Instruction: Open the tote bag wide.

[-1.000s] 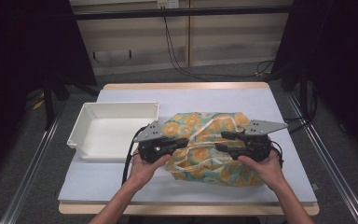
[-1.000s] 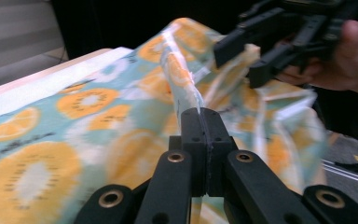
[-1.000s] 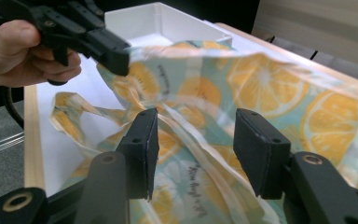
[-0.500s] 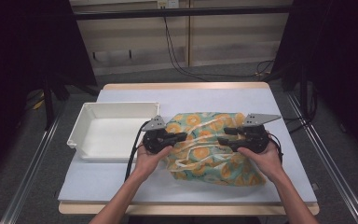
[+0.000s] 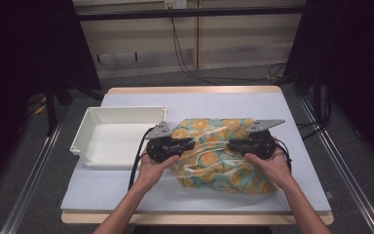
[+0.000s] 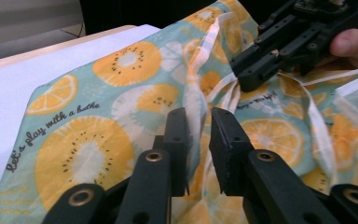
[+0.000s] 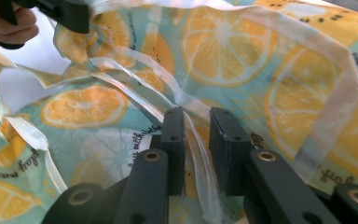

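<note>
A teal cloth (image 5: 219,165) printed with orange slices and edged with white straps lies bunched on the right half of the table. My left gripper (image 5: 191,143) sits at the cloth's left edge, shut on a raised fold of the cloth (image 6: 121,140), with its jaws (image 6: 198,126) nearly together. My right gripper (image 5: 230,145) faces it from the right. Its jaws (image 7: 196,123) pinch a white strap and fabric of the cloth (image 7: 223,42). The two grippers' tips point at each other a short way apart.
A white tray (image 5: 85,134) stands empty to the left of the cloth, close to my left hand. The table (image 5: 199,100) is pale blue with bare room behind the cloth. Black cables trail from both grippers; metal rails run along both table sides.
Both grippers have shifted slightly away from the person, keeping their hold. The middle of the cloth has gathered into more folds between them.
</note>
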### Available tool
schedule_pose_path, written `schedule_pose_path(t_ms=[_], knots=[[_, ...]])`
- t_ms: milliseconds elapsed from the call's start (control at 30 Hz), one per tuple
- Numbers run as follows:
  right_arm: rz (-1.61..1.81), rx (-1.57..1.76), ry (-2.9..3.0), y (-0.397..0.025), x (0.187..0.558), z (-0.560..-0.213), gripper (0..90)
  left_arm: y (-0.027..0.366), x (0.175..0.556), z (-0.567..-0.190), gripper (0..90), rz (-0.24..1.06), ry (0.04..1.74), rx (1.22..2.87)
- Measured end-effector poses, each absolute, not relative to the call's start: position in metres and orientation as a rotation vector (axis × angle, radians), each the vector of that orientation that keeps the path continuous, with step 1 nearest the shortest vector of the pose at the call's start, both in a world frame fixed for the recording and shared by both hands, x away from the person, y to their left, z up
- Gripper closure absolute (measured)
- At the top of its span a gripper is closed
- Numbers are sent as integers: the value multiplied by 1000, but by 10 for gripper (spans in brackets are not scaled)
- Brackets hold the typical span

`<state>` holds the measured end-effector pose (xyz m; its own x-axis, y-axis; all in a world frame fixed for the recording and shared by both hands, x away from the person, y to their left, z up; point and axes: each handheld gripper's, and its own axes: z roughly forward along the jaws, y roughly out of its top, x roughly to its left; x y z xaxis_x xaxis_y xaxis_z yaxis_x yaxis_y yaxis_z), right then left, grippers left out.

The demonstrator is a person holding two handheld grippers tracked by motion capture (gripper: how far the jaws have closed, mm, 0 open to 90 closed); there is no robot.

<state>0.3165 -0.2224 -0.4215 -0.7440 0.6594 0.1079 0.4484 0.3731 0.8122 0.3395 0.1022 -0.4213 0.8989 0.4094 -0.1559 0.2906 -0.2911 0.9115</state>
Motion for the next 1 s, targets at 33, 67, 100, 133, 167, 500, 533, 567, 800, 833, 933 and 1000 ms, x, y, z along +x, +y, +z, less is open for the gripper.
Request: schedule_pose_path(t_ms=[33, 67, 100, 133, 167, 500, 533, 567, 800, 833, 933, 1000], knots=[[1321, 992, 2394, -223, 316, -420, 815, 104, 337, -419, 773, 127, 501, 1887], [1339, 992, 2389, -225, 315, -419, 844, 105, 334, -416, 763, 137, 490, 1888], [1349, 993, 2386, -225, 315, -417, 872, 106, 330, -413, 750, 143, 485, 1876], [1349, 993, 2386, -225, 315, -417, 872, 106, 330, -413, 750, 143, 485, 1876], [1352, 989, 2382, -227, 313, -413, 897, 108, 323, -407, 748, 156, 457, 1855], [1430, 986, 2365, -231, 309, -399, 900, 102, 308, -383, 636, 203, 425, 1811], [1434, 990, 2358, -231, 308, -397, 900, 102, 308, -383, 629, 203, 425, 1811], [1441, 990, 2354, -233, 308, -395, 900, 103, 306, -380, 630, 214, 397, 1795], [1473, 1001, 2320, -239, 318, -376, 900, 96, 301, -374, 749, 175, 299, 1799], [1478, 1000, 2316, -239, 319, -375, 900, 93, 302, -376, 758, 160, 277, 1805], [1487, 997, 2315, -239, 322, -372, 900, 73, 309, -385, 757, 128, 254, 1877], [1490, 1001, 2314, -237, 324, -372, 900, 63, 318, -392, 718, 109, 269, 1907]])
